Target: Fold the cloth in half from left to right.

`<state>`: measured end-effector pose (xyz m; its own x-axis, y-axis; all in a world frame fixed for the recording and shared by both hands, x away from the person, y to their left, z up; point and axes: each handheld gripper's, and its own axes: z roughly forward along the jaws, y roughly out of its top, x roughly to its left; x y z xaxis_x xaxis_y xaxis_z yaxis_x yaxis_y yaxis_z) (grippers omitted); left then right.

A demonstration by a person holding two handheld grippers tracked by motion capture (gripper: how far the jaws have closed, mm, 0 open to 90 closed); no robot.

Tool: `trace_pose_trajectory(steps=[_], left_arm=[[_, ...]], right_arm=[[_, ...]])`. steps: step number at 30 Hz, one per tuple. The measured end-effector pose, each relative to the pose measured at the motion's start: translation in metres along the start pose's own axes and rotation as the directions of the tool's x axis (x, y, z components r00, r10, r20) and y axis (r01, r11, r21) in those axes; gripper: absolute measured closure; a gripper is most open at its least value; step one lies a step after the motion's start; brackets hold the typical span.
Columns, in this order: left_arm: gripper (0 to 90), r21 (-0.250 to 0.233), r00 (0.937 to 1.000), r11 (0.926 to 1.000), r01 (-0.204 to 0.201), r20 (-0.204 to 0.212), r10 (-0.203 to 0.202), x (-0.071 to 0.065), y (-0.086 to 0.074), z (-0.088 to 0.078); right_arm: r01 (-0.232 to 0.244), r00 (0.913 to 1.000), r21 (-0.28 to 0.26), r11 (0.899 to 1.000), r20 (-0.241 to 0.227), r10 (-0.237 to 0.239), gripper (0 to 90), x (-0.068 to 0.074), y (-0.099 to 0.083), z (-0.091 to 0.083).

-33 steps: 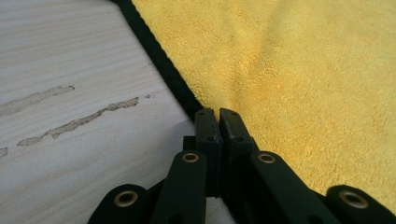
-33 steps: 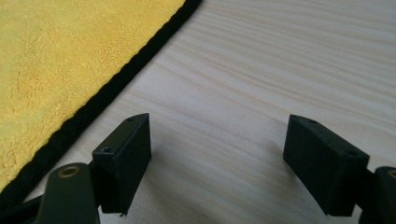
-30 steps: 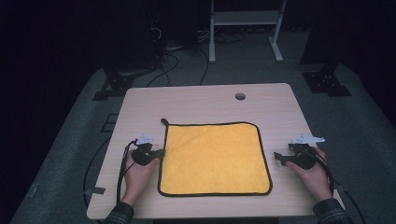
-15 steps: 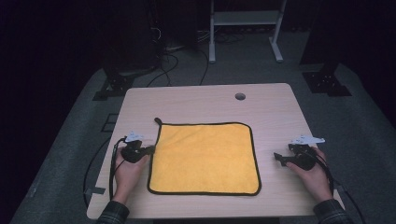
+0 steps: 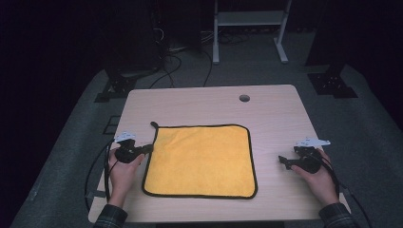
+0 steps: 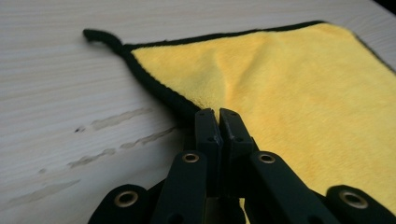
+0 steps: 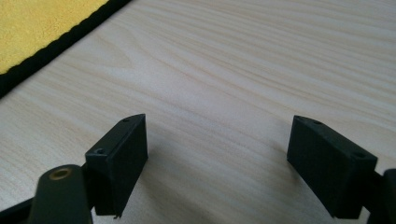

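A yellow cloth (image 5: 202, 159) with a black hem lies flat on the light wooden table (image 5: 209, 102); a black hanging loop (image 5: 154, 125) sticks out at its far left corner. My left gripper (image 5: 149, 148) is shut on the cloth's left edge; in the left gripper view its jaws meet on the black hem of the cloth (image 6: 299, 88) and a small fold rises from the pinch. My right gripper (image 5: 281, 161) rests low over bare wood to the right of the cloth, open, with nothing between its fingers (image 7: 122, 158).
A round cable hole (image 5: 244, 98) sits in the table's far right part. Beyond the table are a dark floor, cables and a metal stand (image 5: 247, 28). Faint smear marks (image 6: 116, 135) streak the wood left of the cloth.
My left gripper has pulled the cloth to the left across the table; the cloth now lies left of centre. The right gripper has stayed where it was.
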<state>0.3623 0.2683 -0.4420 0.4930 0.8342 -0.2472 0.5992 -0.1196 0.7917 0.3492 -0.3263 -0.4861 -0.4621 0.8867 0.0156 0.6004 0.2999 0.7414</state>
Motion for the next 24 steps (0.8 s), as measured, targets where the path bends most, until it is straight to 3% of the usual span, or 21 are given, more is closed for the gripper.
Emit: trace_pose_trajectory(steps=[7, 9, 15, 24], left_arm=[[86.9, -0.021, 0.9976, 0.9997, -0.009, 0.068, 0.010, -0.012, 0.007, 0.007], [86.9, -0.030, 0.9944, 0.9996, -0.002, 0.106, 0.005, -0.016, 0.009, 0.009], [86.8, -0.031, 0.9871, 0.9993, -0.023, 0.158, 0.027, -0.029, 0.016, 0.017], [86.8, -0.027, 0.9704, 0.9988, -0.040, 0.237, 0.046, -0.053, 0.027, 0.038]], right_arm=[[0.000, 1.0000, 0.000, 1.000, 0.000, 0.000, 19.5, 0.000, 0.000, 0.000], [0.000, 1.0000, 0.000, 1.000, 0.000, 0.000, 19.5, 0.000, 0.000, 0.000], [0.000, 1.0000, 0.000, 1.000, 0.000, 0.000, 19.5, 0.000, 0.000, 0.000], [0.000, 1.0000, 0.000, 1.000, 0.000, 0.000, 19.5, 0.000, 0.000, 0.000]])
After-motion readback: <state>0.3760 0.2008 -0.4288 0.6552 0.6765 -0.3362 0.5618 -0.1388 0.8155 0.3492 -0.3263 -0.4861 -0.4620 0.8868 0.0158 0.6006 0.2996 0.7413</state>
